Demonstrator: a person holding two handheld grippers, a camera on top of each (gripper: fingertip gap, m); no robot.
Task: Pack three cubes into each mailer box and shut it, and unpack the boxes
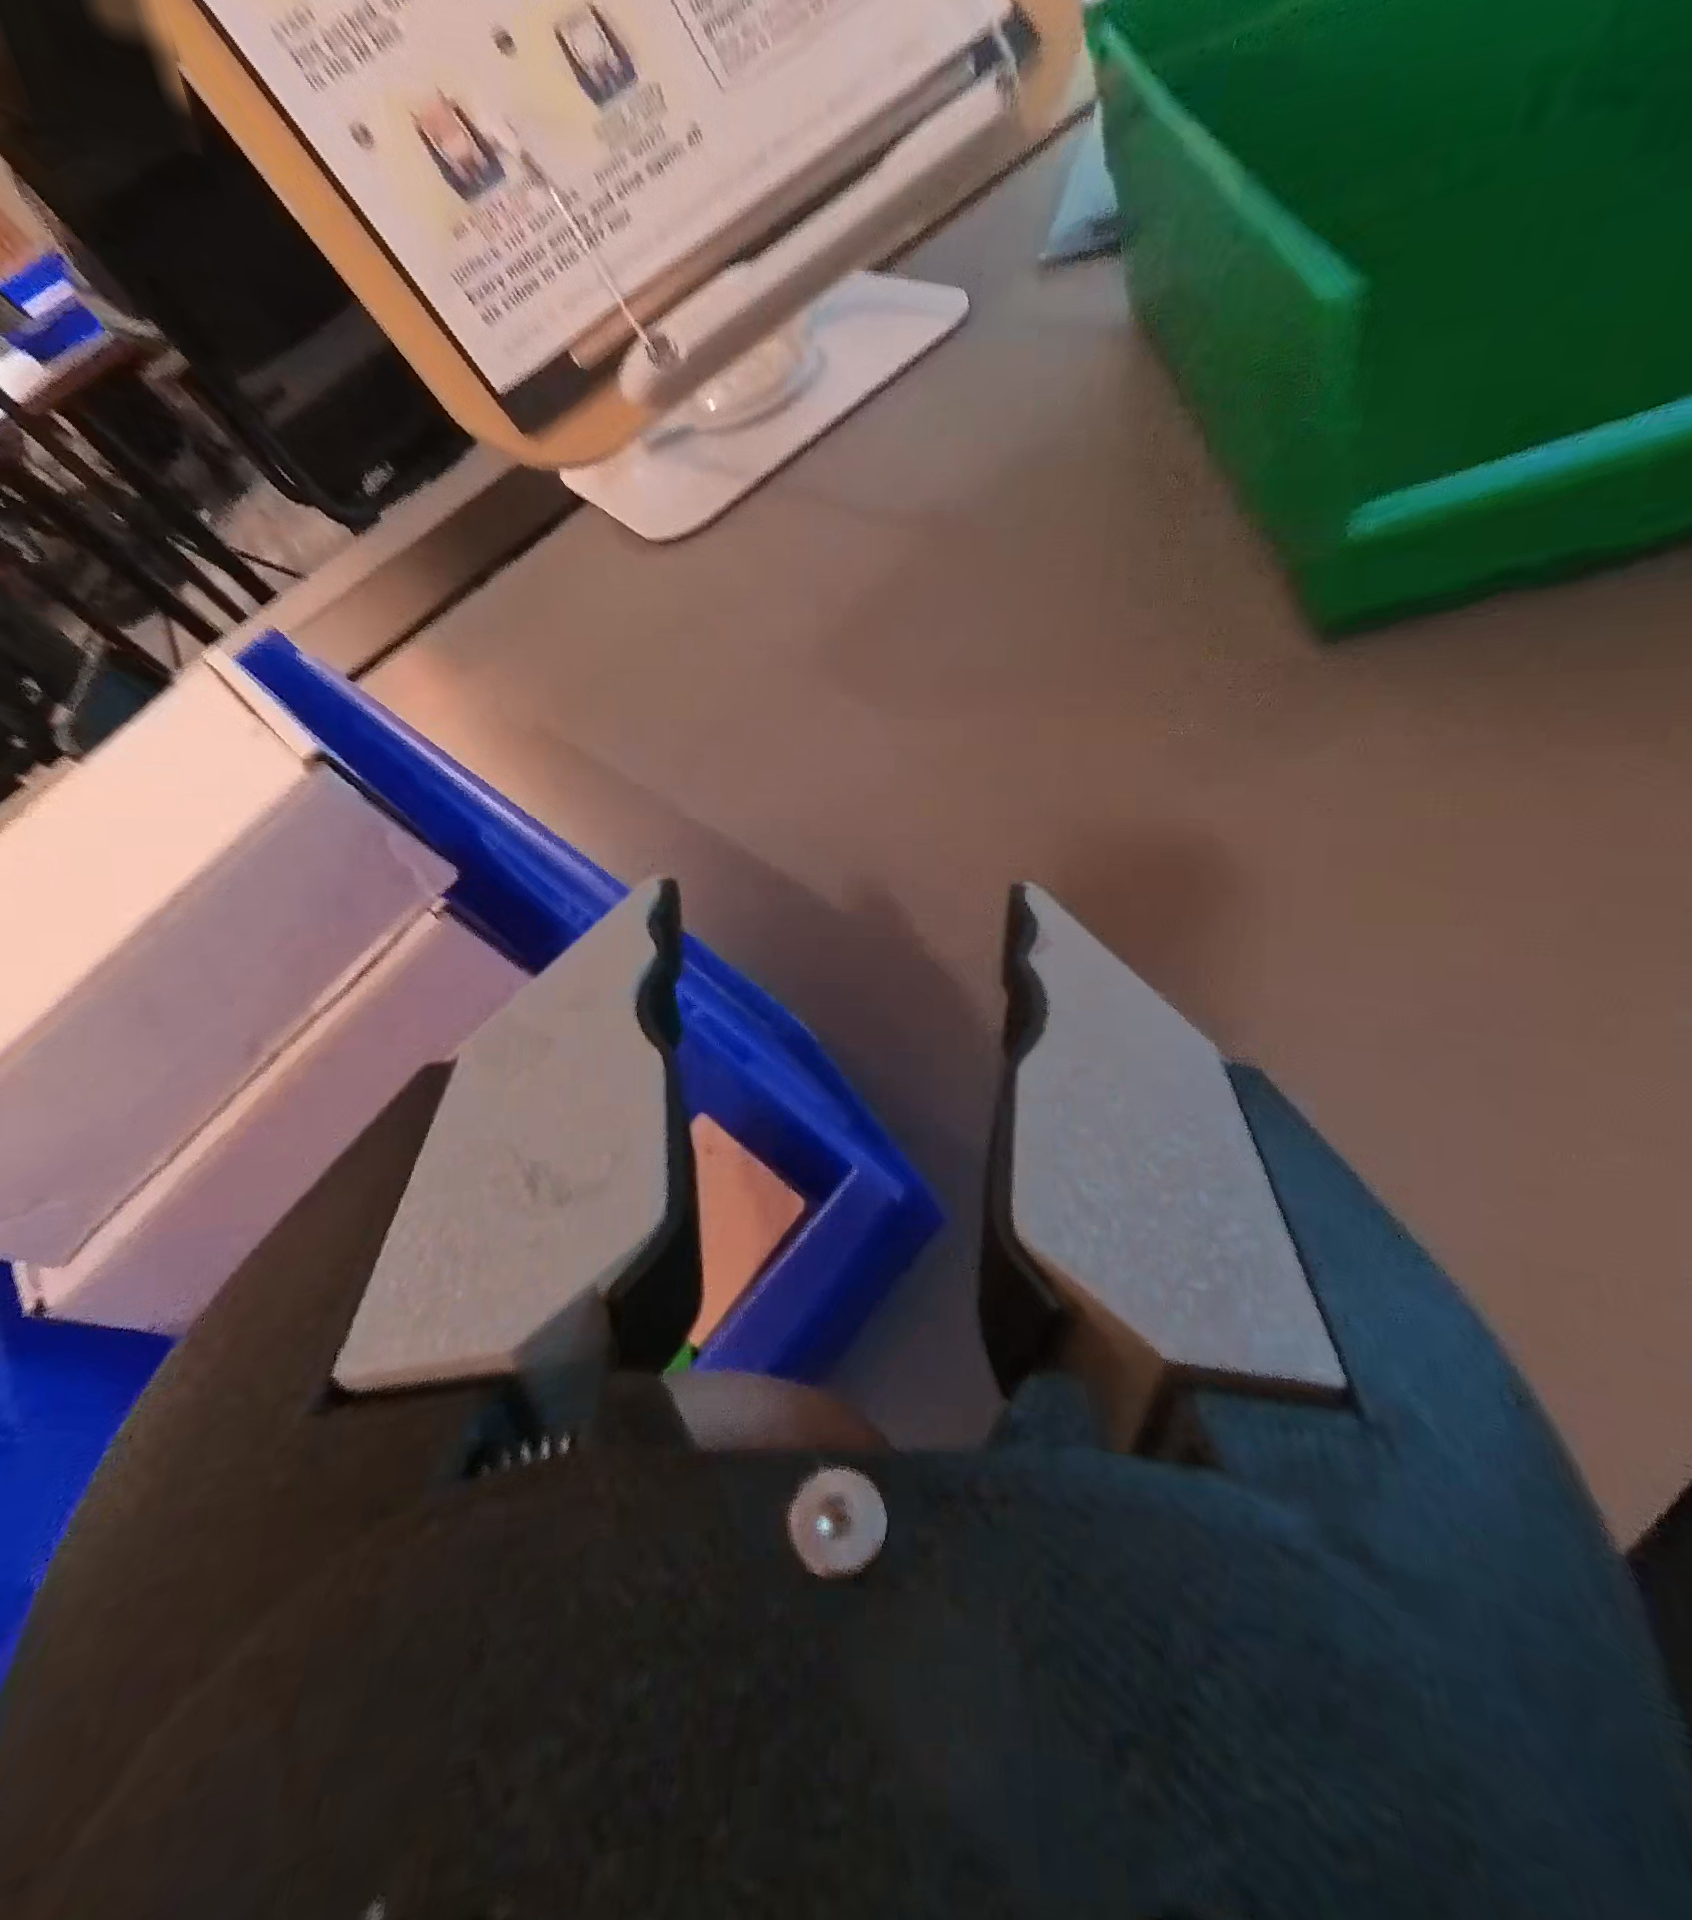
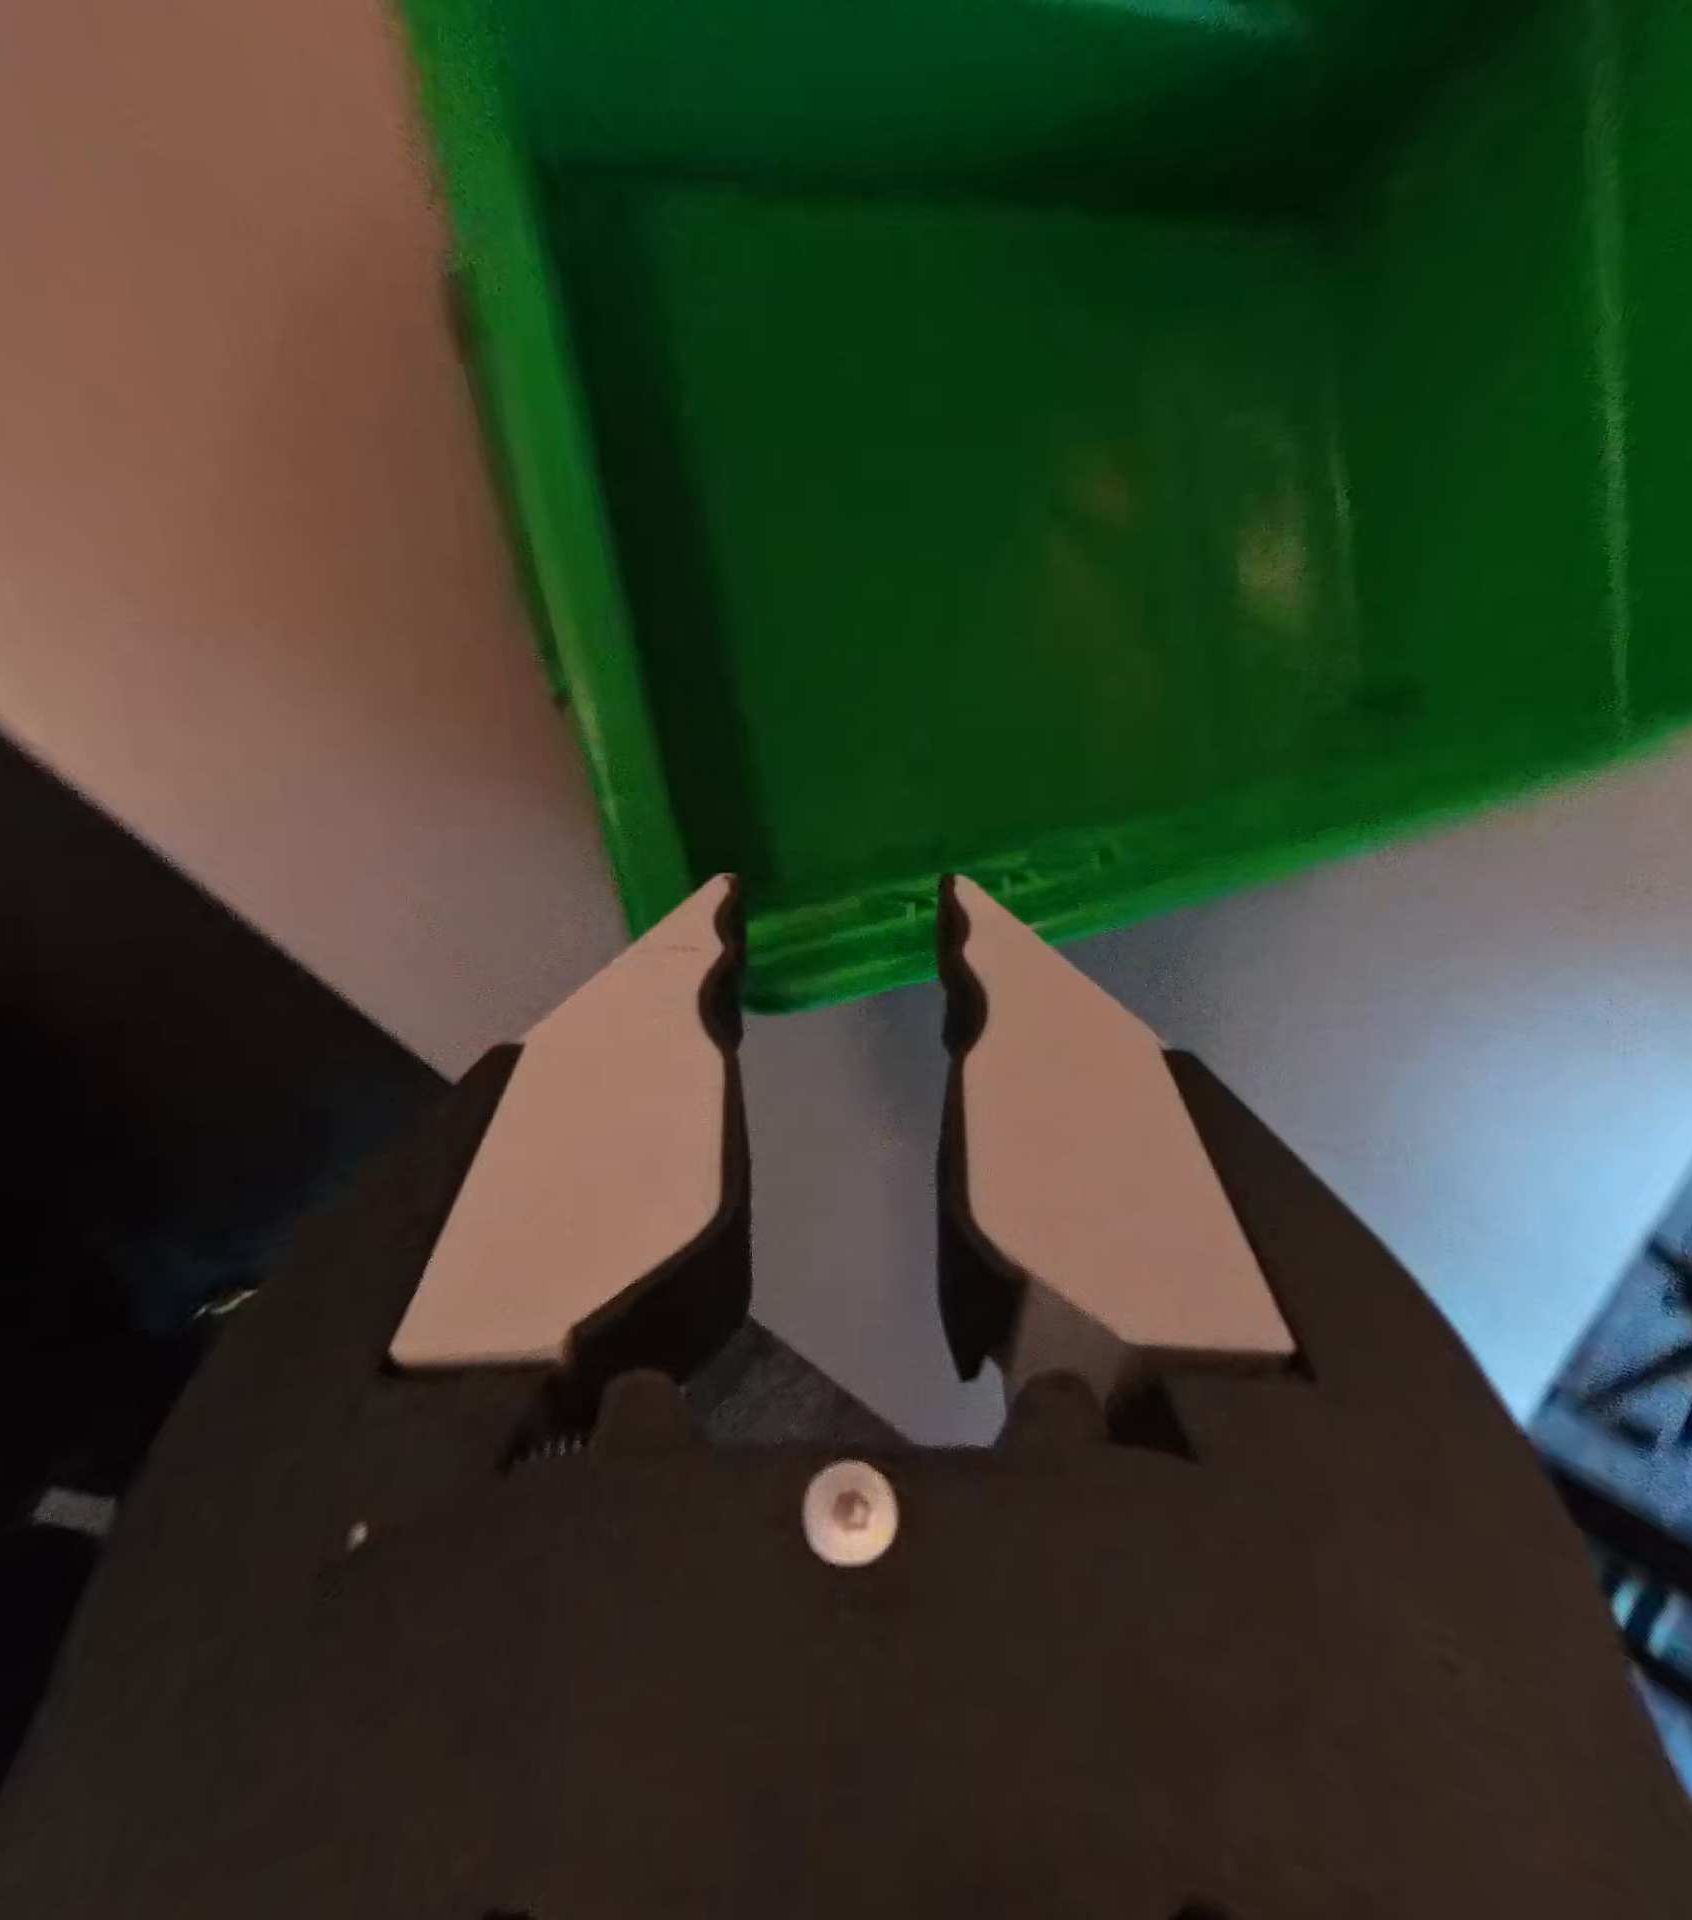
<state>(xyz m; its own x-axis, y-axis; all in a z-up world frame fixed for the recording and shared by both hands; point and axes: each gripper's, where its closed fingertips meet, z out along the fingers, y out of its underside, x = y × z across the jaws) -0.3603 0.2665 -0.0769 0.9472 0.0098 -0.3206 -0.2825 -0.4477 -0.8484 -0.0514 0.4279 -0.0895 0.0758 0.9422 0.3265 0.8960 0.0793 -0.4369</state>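
Green plastic bin [image 2: 1081,499], smooth, squarish; right gripper [image 2: 840,935] parted, seemingly empty.

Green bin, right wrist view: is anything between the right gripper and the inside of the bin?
Nothing visible. The right gripper hangs open and empty over the near rim of the green bin, and the bin's floor looks bare, though blurred.

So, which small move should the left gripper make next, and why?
Probably it should swing left and down to the white mailer box in the blue bin. The left gripper is open and holds nothing, the right gripper is also open, above the green bin, which looks empty.
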